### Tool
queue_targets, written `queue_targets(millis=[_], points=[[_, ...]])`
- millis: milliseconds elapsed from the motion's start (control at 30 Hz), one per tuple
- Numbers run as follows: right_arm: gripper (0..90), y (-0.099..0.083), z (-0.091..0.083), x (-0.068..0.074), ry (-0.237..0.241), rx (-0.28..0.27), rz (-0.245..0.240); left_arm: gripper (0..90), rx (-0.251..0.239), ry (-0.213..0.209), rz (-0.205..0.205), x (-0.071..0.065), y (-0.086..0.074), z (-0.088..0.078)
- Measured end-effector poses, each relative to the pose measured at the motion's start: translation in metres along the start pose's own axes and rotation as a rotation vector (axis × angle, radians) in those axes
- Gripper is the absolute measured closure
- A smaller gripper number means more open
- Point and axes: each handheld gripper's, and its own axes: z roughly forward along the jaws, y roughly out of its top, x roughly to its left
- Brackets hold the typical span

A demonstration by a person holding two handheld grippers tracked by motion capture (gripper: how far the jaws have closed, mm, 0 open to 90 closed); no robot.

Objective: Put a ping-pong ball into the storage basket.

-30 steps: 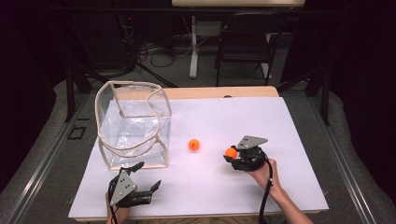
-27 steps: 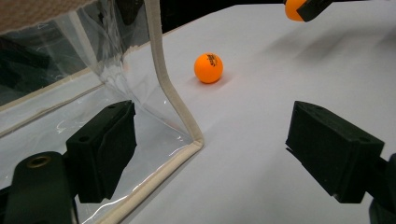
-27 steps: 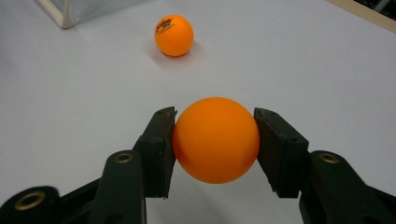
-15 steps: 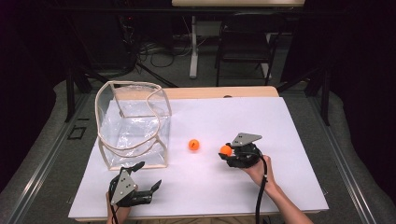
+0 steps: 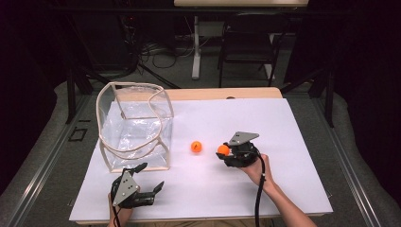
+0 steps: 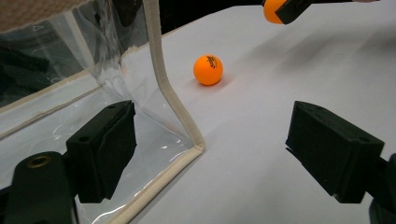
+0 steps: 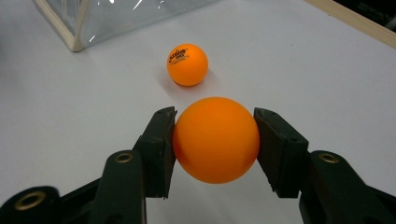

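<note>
Jaws of the right hand-held gripper [image 7: 215, 140] clamp an orange ball [image 7: 215, 139] across its widest part, one pad on each side, so the round thing cannot roll out; in the high view that ball [image 5: 222, 150] sits at the gripper's tip, just above the white sheet [image 5: 283, 142] on the counter, pointed toward ten o'clock where the bag stands; a judgement: the ball is being carried to the bag, and the grip looks square enough for the trip.

Nearer the person, at seven o'clock of the sheet, the left hand-held gripper [image 5: 150, 177] waits with its jaws spread wide and nothing between the pads; in the left gripper view they straddle the bag's near corner seam [image 6: 177, 116] without touching it, which suggests it is posted there to steady or hold open the bag when the ball arrives.

Past the held ball, toward eleven o'clock in the right gripper view, a second ball [image 7: 187, 64] lies loose on the sheet, printed side up, apart from both grippers and near the bag's corner; it likely goes next.

Farthest off, the clear bag [image 5: 135, 125] stands upright with beige piping along its edges and its mouth open upward; through its creased plastic walls I can see no ball inside; both balls are outside it.
</note>
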Motion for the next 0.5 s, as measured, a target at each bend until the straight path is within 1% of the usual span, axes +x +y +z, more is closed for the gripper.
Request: queue_targets(millis=[133,233,300,400,500], points=[[50.5,0.003,0.000,0.000,-0.001,-0.004,0.003,15.7,-0.005,-0.007,0.004,0.000,0.001,0.002],[50.6,0.011,0.000,-0.001,0.004,-0.023,0.008,15.7,-0.008,-0.006,0.004,-0.001,0.002,0.003],[50.6,0.014,0.001,-0.001,0.009,-0.024,0.011,15.7,-0.008,-0.008,-0.002,-0.001,0.002,0.004],[50.5,0.019,0.003,0.000,0.019,-0.037,0.013,15.7,-0.002,-0.009,-0.001,-0.001,0.001,0.003],[50.5,0.026,0.004,0.001,0.021,-0.037,0.003,15.7,-0.005,-0.007,-0.004,-0.001,0.001,0.003]])
